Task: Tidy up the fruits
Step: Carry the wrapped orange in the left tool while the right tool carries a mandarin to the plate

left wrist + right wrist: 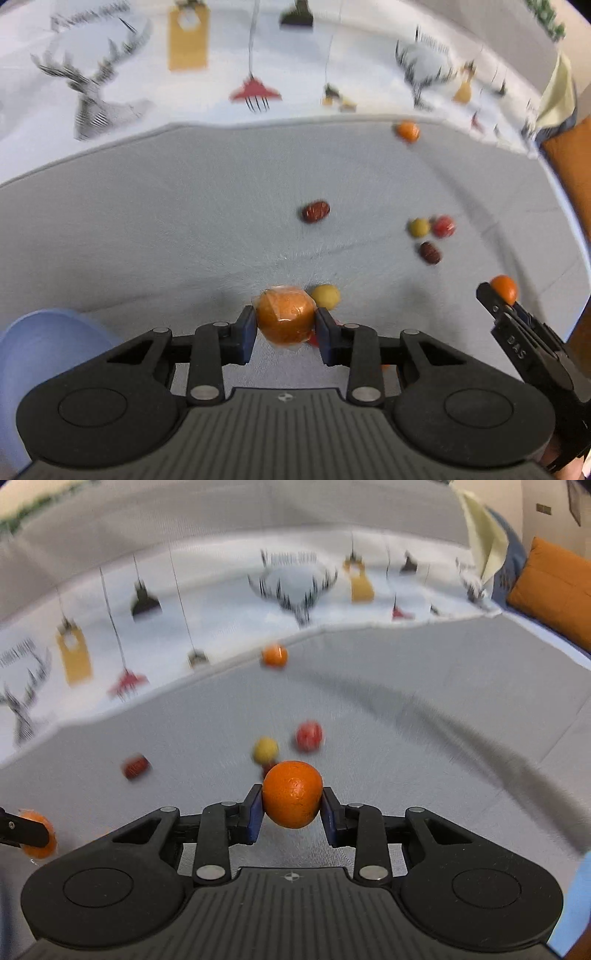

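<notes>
My left gripper is shut on a plastic-wrapped orange above the grey mat. My right gripper is shut on a bare orange; it also shows at the right of the left wrist view. Loose on the mat lie a yellow fruit, a dark red date, a yellow and a red fruit, another date and a far orange. The right wrist view shows the far orange, red fruit, yellow fruit and date.
A light blue bowl sits at the left by my left gripper. A white patterned cloth lies beyond the mat's far edge. An orange cushion is at the far right. The left gripper with its orange shows at the left edge.
</notes>
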A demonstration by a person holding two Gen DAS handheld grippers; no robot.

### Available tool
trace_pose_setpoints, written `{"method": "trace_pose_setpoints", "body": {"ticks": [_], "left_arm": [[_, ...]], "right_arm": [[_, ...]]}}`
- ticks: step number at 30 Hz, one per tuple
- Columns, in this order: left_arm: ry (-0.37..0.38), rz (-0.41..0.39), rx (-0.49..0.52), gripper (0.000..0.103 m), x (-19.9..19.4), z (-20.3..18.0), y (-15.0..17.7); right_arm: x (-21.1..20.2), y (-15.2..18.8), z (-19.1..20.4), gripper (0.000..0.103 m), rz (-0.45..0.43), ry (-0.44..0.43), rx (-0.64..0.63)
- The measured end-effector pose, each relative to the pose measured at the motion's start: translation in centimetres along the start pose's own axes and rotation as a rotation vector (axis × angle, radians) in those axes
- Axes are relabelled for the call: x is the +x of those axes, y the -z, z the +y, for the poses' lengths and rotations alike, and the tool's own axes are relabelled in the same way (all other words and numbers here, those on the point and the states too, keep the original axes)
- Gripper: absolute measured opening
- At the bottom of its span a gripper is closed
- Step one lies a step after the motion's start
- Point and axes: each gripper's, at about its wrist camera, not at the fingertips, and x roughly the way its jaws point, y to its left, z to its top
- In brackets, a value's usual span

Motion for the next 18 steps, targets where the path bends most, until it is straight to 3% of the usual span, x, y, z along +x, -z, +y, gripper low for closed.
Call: {"method": "trace_pose_setpoints", "body": {"ticks": [5,8,15,18], "left_arm": [[-0.013,-0.070,-0.050,0.038,-9.5,2.9,3.6],[-0.042,-0.103,-0.078,0.038,-15.0,5.1,6.6],[-0.097,-0.158,-0.131,0.038,-23.9,9.8,13.6],[-0.101,-0.172,-0.148,0.038,-25.9,10.8,16.8]], "right_arm": [[-7.8,-0.6,-0.1,0.034,-0.059,-0.103,-0.019],[-13.0,0.6,1.3,0.034,-0.065,-0.214,-0.076],[-21.0,5.9,6.9,0.034,0.065,-0.485,-0.167],[-24.0,7.4,9.4,0.034,0.066,-0.546,-0.231]]}}
